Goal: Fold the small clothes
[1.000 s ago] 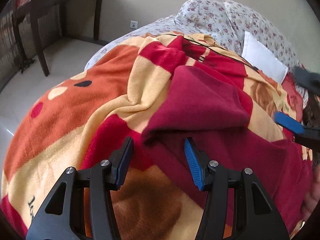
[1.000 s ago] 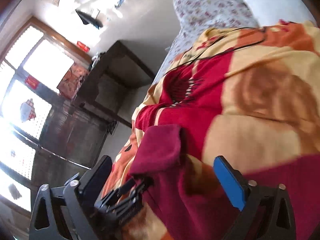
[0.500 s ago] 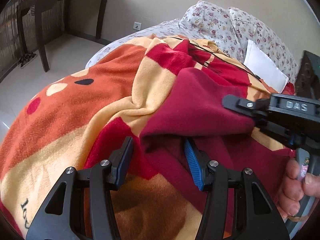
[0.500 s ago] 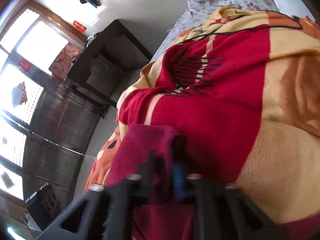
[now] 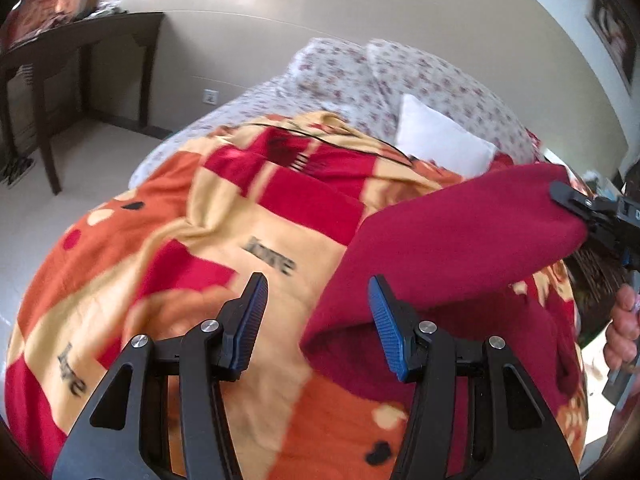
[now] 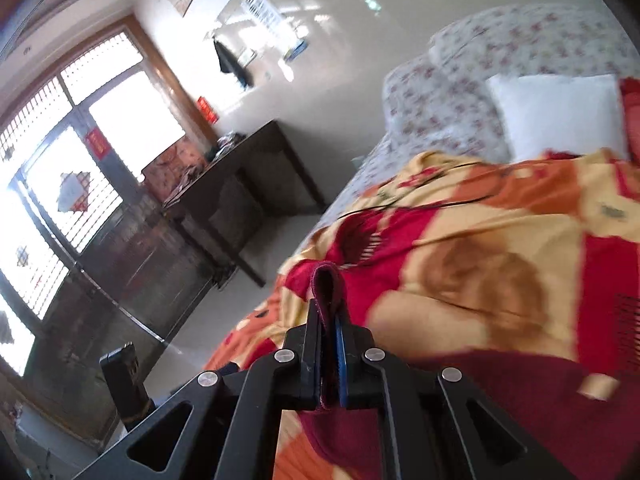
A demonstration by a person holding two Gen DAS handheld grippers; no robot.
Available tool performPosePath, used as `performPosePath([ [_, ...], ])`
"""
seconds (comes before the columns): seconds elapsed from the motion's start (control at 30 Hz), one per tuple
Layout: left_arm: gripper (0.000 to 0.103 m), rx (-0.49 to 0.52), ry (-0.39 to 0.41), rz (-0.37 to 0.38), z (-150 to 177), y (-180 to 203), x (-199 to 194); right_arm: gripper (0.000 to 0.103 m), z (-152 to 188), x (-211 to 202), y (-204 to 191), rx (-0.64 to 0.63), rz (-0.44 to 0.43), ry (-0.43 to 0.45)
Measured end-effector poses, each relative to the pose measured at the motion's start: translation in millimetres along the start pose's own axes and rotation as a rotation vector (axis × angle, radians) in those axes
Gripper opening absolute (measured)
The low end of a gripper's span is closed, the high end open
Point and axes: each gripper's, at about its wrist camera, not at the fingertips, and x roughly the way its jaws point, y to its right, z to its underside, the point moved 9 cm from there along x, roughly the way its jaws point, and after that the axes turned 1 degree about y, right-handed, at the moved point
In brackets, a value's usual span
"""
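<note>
A dark red garment (image 5: 452, 240) lies on the patterned blanket (image 5: 240, 240) at the right of the left wrist view. My right gripper (image 6: 330, 320) is shut on an edge of the garment (image 6: 328, 284) and holds it lifted off the bed; it shows at the right edge of the left wrist view (image 5: 576, 200), pulling the cloth up and to the right. My left gripper (image 5: 316, 312) is open and empty, just left of the garment's lower fold, above the blanket.
Floral pillows (image 5: 400, 76) and a white pillow (image 5: 440, 144) lie at the head of the bed. A thin black cable (image 5: 344, 140) runs across the blanket. A dark wooden table (image 5: 80, 52) stands at the left by the wall, with tiled floor (image 5: 80, 160) beside the bed.
My right gripper closed on the garment's edge and lifted it up and to the right. The left gripper stayed open and drew back a little to the left of the cloth.
</note>
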Motion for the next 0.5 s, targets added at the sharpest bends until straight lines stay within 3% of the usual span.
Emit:
performPosePath([
  [0.1,0.052,0.022,-0.033,0.019,15.9,21.2,2.1,0.005,15.7,-48.9,37.1,0.0,0.106,0.023],
  [0.27,0.052,0.023,-0.085,0.04,37.7,46.5,8.9,0.005,55.9,-116.7,112.6,0.119,0.224,0.031],
  [0.5,0.052,0.07,-0.141,0.056,63.4,83.0,18.9,0.005,108.7,-162.4,177.2,0.177,0.356,-0.005],
])
